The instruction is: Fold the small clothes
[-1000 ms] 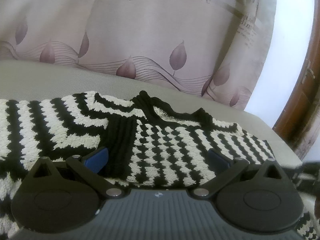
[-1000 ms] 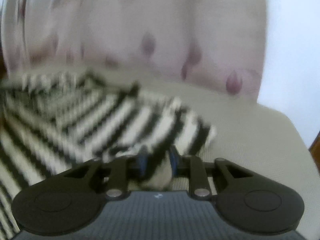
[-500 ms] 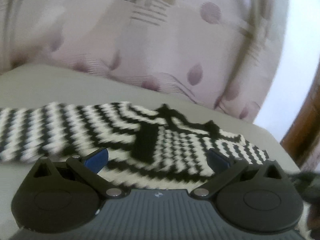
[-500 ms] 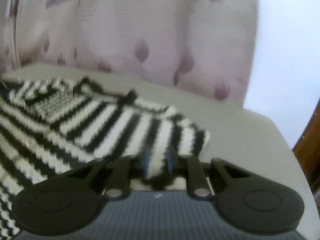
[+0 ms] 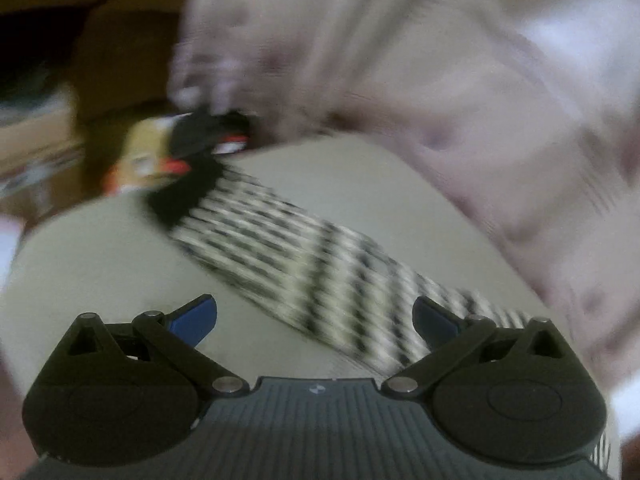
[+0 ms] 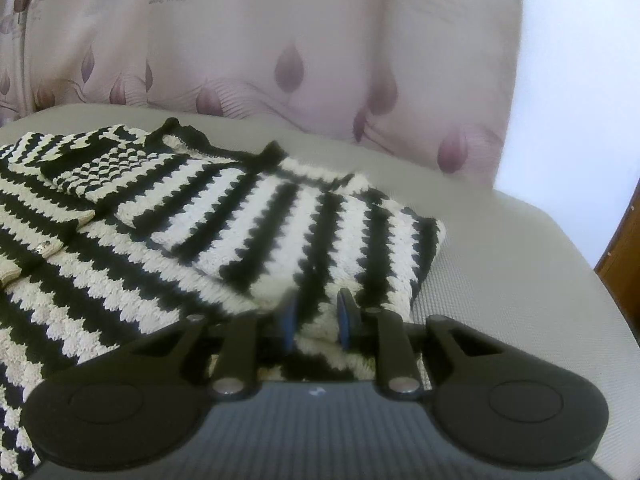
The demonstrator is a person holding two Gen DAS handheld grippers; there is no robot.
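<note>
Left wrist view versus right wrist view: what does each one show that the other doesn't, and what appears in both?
Only the left wrist view shows the left gripper, open and holding nothing, a long striped sleeve ending in a black cuff, and blurred clutter beyond the cushion edge. Only the right wrist view shows the right gripper shut on a fold of the sweater, plus its collar and a button. Both show the black-and-white knit, the grey cushion and the leaf-print curtain.
</note>
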